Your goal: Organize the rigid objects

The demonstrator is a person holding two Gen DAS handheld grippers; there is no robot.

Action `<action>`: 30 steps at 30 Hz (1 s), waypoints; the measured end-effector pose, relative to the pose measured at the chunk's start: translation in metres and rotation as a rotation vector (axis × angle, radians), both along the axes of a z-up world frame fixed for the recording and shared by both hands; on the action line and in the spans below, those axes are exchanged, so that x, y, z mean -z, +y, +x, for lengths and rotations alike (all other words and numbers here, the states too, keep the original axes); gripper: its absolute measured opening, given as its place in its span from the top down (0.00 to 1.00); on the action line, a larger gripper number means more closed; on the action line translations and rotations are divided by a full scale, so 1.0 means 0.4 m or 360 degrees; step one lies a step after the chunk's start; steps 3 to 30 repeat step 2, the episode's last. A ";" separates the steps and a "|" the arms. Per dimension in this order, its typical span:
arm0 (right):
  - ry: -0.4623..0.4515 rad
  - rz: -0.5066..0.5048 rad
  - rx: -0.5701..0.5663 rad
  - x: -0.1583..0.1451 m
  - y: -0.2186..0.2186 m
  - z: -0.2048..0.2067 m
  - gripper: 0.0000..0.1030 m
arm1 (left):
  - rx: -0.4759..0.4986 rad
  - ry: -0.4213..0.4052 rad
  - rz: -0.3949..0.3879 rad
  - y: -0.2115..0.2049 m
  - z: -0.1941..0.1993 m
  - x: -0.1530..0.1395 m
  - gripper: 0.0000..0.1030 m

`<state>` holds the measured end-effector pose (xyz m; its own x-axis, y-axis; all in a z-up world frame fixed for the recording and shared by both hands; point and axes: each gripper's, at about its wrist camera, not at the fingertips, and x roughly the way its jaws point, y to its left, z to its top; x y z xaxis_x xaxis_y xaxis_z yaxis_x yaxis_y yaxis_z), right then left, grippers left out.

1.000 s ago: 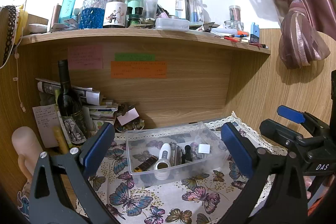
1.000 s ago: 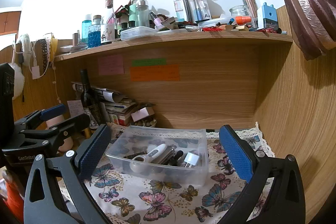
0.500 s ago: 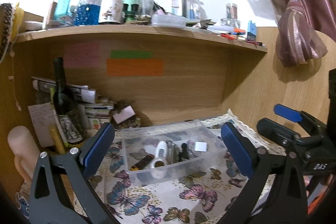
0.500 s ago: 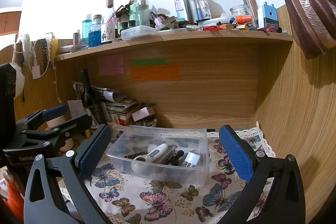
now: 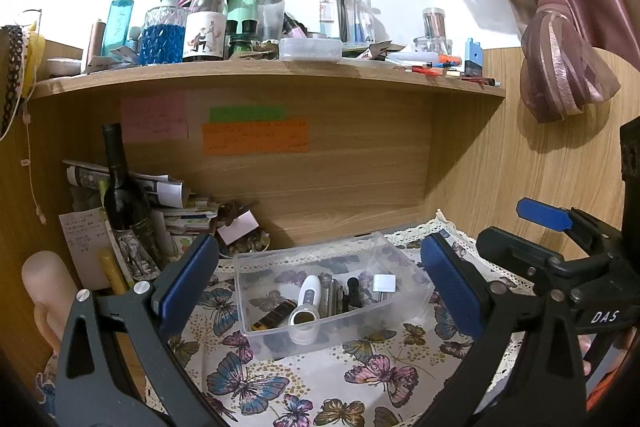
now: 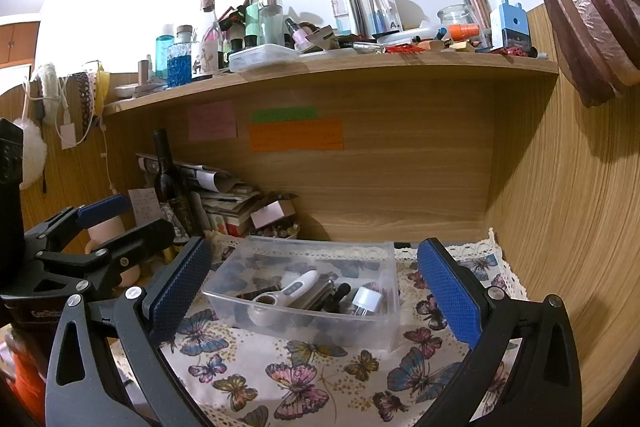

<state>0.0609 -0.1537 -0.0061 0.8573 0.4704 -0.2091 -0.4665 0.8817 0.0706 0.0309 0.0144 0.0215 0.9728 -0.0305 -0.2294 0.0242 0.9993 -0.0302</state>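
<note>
A clear plastic box [image 5: 404,291] [image 6: 372,327] stands on the butterfly cloth [image 5: 248,387] under the shelf. It holds a white thermometer [image 5: 306,301] [image 6: 296,287], a white plug [image 5: 384,283] [image 6: 366,301], a dark flat stick [image 5: 274,319] and several small dark tools. My left gripper [image 5: 320,287] is open and empty, in front of the box. My right gripper [image 6: 312,285] is open and empty, also in front of the box. Each gripper shows at the side of the other's view.
A dark wine bottle [image 5: 122,191], stacked papers [image 5: 172,211] and a bowl of small things [image 5: 248,245] fill the back left corner. The shelf [image 5: 264,77] above carries several bottles and jars. A wood wall [image 6: 568,227] closes the right. A curtain [image 5: 560,67] hangs top right.
The left wrist view shifted slightly, so the box sits a little more to the right and lower in it. The right gripper has barely moved. Both stay open.
</note>
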 end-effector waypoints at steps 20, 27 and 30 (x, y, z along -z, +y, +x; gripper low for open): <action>0.0000 0.0001 0.0000 0.000 0.000 0.001 0.00 | -0.0007 0.0001 0.0001 0.001 0.000 0.000 0.00; 0.0000 0.0001 0.0000 0.000 0.000 0.001 0.00 | -0.0007 0.0001 0.0001 0.001 0.000 0.000 0.00; 0.0000 0.0001 0.0000 0.000 0.000 0.001 0.00 | -0.0007 0.0001 0.0001 0.001 0.000 0.000 0.00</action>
